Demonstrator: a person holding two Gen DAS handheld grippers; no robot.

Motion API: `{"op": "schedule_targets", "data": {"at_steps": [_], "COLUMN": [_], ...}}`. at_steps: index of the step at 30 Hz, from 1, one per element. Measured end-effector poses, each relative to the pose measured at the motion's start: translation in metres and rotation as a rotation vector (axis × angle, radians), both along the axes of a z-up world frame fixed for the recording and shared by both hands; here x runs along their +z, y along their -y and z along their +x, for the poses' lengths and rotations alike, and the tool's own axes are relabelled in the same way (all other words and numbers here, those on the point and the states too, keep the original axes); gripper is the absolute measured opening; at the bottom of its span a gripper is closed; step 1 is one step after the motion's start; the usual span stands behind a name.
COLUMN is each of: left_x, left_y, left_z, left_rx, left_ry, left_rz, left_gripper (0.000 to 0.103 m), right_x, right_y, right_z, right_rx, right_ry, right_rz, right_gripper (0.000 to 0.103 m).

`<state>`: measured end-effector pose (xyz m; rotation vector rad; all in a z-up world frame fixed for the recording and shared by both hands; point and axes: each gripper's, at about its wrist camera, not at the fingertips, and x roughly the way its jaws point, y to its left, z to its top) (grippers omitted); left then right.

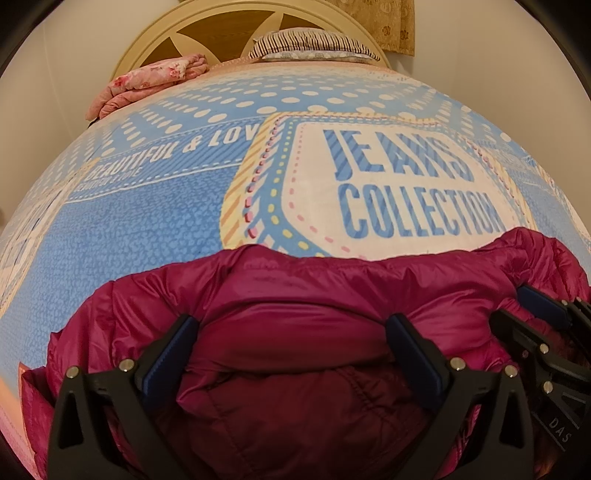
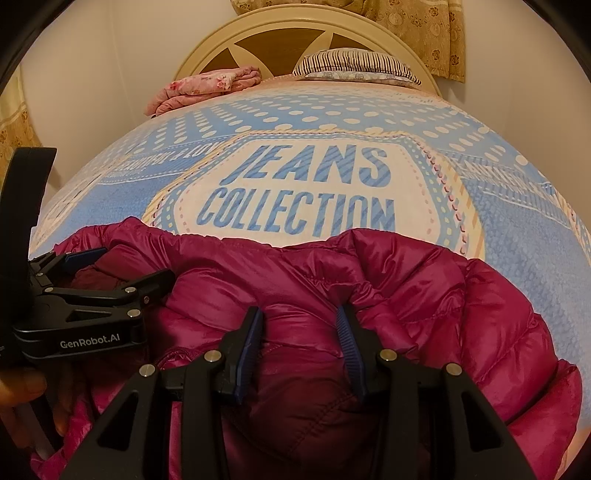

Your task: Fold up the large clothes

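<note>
Below, magenta puffer jacket (image 1: pixel 295 302) on printed bedspread (image 1: pixel 147 221), both tongs pressing into it

Ahead of us the blue bedspread (image 2: pixel 517 221) lies flat and bare past the far edge of the magenta puffer jacket (image 2: pixel 424 295), with open room to pass all the way up the bed. Only at the headboard (image 2: pixel 369 33) do we meet anything: a folded pink blanket (image 2: pixel 207 88) on the left and a striped pillow (image 2: pixel 354 62) to the right. Close in, the jacket's bulk fills the near bed, and the left gripper (image 2: pixel 122 264) crowds our right gripper (image 2: pixel 299 332) on its left.
</note>
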<state>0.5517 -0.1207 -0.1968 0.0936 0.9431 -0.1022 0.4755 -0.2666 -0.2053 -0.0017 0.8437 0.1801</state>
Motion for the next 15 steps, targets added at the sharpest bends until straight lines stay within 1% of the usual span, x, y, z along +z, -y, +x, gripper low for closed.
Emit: {"op": "schedule_targets", "data": {"at_steps": [3,5,6,7,8,9,10,11,13,15], "left_x": [0.004,0.014,0.025,0.037,0.048,0.062,0.072,0.083,0.101,0.11], "left_y": [-0.001,-0.007,-0.013,-0.021,-0.028,-0.038,-0.046,-0.055,-0.077,-0.1], "left_z": [0.002,-0.003,-0.012,-0.022,-0.032,-0.047,-0.061,-0.078,-0.12,-0.162], "left_rx": [-0.011,-0.02,-0.011,-0.006,-0.011,-0.022,-0.026,-0.028,-0.039,-0.061], "left_ry": [-0.03,-0.027,0.002,0.035,0.062,0.093,0.119,0.146,0.203,0.234], "left_rz": [-0.002,-0.001,-0.008,-0.033,-0.062,-0.091,-0.1,-0.101,-0.101,-0.11], "left_gripper": [0.103,0.103,0.102,0.102,0.102,0.102,0.102,0.102,0.102,0.103], "right_x": [0.001,0.003,0.007,0.015,0.021,0.032,0.045,0.055,0.069,0.082], "right_y": [-0.002,-0.004,-0.008,-0.012,-0.013,-0.01,-0.005,0.001,0.015,0.035], "right_z": [0.0,0.001,0.001,-0.003,-0.008,-0.016,-0.027,-0.037,-0.057,-0.089], "right_rx": [0.0,0.017,0.042,0.072,0.079,0.078,0.073,0.069,0.053,0.024], "right_ry": [0.001,-0.011,-0.024,-0.032,-0.022,0.007,0.043,0.062,0.067,0.067], "right_rz": [-0.015,-0.028,-0.062,-0.125,-0.148,-0.151,-0.142,-0.124,-0.076,-0.011], "right_gripper": [0.044,0.048,0.052,0.056,0.06,0.069,0.074,0.074,0.074,0.074]}}
